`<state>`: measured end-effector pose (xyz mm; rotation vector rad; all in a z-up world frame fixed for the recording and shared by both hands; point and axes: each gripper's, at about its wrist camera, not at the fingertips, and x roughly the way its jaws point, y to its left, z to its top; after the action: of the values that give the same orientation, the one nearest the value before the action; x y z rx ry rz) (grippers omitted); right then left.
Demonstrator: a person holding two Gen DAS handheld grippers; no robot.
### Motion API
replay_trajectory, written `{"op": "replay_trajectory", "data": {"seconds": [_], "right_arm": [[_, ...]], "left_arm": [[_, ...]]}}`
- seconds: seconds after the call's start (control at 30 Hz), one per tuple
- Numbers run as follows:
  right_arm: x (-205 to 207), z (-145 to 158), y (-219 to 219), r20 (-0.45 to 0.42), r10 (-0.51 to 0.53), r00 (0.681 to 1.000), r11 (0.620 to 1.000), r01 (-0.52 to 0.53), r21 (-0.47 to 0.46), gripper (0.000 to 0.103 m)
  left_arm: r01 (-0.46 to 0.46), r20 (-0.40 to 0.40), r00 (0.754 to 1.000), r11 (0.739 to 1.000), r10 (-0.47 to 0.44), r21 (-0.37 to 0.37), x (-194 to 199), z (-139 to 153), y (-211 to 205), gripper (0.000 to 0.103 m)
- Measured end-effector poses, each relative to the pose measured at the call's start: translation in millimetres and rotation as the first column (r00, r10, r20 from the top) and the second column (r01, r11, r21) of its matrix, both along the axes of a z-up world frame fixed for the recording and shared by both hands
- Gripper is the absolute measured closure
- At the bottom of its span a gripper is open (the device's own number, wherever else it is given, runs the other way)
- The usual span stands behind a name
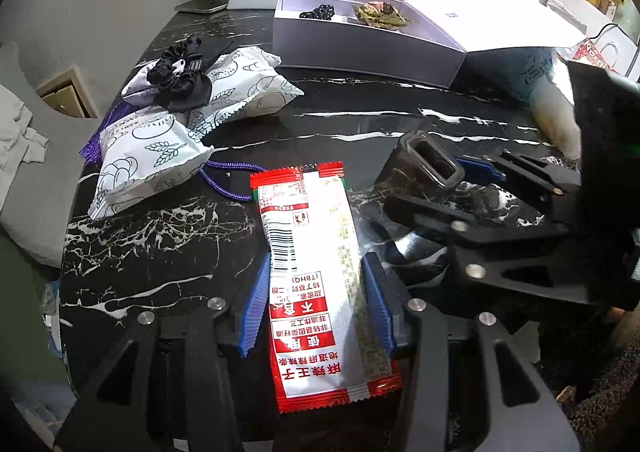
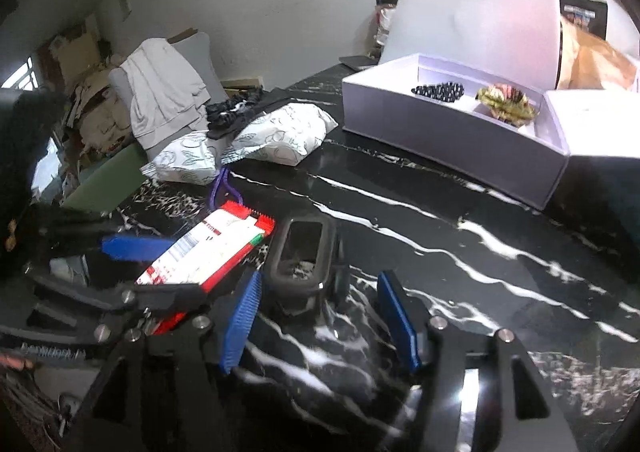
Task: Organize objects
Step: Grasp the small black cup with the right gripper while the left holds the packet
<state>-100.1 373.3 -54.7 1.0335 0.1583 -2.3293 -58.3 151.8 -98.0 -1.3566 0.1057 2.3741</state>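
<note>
A red and white snack packet [image 1: 316,280] lies flat on the black marble table [image 1: 160,244]. My left gripper [image 1: 314,304] is open, its blue pads on either side of the packet. The packet also shows in the right wrist view [image 2: 208,248]. A small dark case with a clear window [image 2: 300,256] lies just ahead of my right gripper [image 2: 320,316], which is open and empty above the table. In the left wrist view the case [image 1: 424,167] sits by the right gripper's fingers [image 1: 480,167].
A white open box [image 1: 360,35] holding black beads [image 1: 318,13] and a gold wrapper [image 1: 376,13] stands at the back. Two white printed pouches [image 1: 192,115], a black scrunchie [image 1: 180,75] and a purple cord [image 1: 228,175] lie at the left.
</note>
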Motion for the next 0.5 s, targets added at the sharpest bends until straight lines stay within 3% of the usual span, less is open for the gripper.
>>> {"op": "replay_trajectory", "data": {"seconds": [0.03,0.1,0.5], "right_arm": [[-0.9,0.3,-3.0,-0.013,0.000,1.000,1.000,0.000,0.007,0.046],[-2.4,1.3,-7.4,-0.019,0.004,1.000,1.000,-0.004,0.018,0.065],[-1.4,8.9,-1.3,0.001,-0.019,1.000,1.000,0.019,0.025,0.066]], "left_arm": [[-0.001,-0.001,1.000,1.000,0.001,0.000,-0.3,0.0,-0.9,0.059],[-0.002,0.000,1.000,1.000,0.002,0.003,-1.8,-0.1,-2.3,0.059],[0.004,-0.037,0.999,1.000,-0.004,0.010,-1.0,17.4,-2.6,0.059]]}}
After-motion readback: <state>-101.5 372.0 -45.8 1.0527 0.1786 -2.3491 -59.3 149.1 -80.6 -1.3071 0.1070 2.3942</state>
